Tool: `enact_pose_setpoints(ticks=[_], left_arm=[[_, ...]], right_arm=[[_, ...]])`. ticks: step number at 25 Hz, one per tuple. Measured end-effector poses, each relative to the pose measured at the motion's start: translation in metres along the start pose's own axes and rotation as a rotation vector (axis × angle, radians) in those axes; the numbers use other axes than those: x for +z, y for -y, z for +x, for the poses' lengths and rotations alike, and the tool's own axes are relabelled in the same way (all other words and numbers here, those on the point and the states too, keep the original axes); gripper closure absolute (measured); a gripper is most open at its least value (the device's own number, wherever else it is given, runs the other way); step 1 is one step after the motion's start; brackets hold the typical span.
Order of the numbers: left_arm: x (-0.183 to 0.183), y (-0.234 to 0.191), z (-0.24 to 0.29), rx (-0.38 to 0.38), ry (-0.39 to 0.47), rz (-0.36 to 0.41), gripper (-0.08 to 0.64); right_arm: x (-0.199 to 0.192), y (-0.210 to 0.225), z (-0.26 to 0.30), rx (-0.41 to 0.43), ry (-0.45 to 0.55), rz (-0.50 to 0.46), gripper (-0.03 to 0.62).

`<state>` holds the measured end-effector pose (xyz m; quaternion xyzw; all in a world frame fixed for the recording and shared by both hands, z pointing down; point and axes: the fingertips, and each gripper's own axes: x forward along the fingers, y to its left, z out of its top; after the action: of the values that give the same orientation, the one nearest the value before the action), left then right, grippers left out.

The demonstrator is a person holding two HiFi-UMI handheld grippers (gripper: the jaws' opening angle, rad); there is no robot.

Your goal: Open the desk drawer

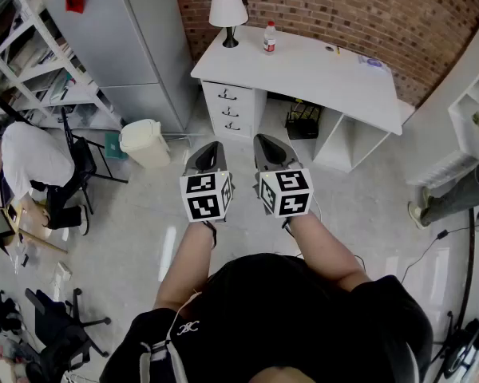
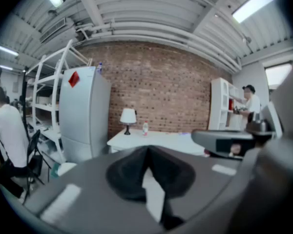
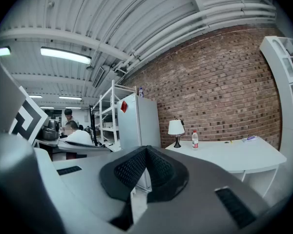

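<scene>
A white desk (image 1: 319, 70) stands against the brick wall, some way ahead of me. Its drawer unit (image 1: 227, 110) on the left has three closed drawers with dark handles. A lamp (image 1: 227, 13) and a bottle (image 1: 269, 37) stand on the top. My left gripper (image 1: 210, 147) and right gripper (image 1: 265, 140) are held side by side in the air, well short of the drawers, both shut with nothing between their jaws. The left gripper view shows the left gripper (image 2: 147, 152) pointing at the desk (image 2: 156, 139). In the right gripper view the right gripper (image 3: 146, 151) hides the drawers.
A tall grey cabinet (image 1: 136, 38) stands left of the desk, with a white bin (image 1: 144, 142) in front of it. A seated person (image 1: 32, 158) and chairs are at the far left. A black basket (image 1: 303, 122) sits under the desk. Someone's leg (image 1: 455, 194) and floor cables are at the right.
</scene>
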<state>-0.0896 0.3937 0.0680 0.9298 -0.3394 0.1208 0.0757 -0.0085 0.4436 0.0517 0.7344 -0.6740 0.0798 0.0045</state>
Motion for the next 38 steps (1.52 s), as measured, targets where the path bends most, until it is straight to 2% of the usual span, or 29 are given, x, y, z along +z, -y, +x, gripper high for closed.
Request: enact_pose_setpoints(ticks=[5,13,24,29,38], left_arm=[[-0.001,-0.002,0.006,0.005,-0.007,-0.004,0.561],[-0.013,-0.016,0.008,0.015,-0.031,-0.022,0.561],[-0.027,-0.061,-0.013,0.015,-0.039,-0.03,0.561],[-0.043,-0.083,-0.018,0.008,-0.074,-0.045,0.561],[-0.052,-0.093,0.011,-0.016,-0.087,-0.034,0.561]], right_arm=[[-0.002,0.001,0.004,-0.005,-0.003,-0.039,0.595],[-0.011,-0.003,0.013,-0.006,-0.012,-0.03,0.594],[-0.02,-0.051,0.036,0.001,-0.029,-0.048,0.595],[-0.035,-0.07,0.042,-0.013,-0.056,-0.048,0.595],[-0.042,-0.048,0.075,-0.033,-0.05,-0.023,0.595]])
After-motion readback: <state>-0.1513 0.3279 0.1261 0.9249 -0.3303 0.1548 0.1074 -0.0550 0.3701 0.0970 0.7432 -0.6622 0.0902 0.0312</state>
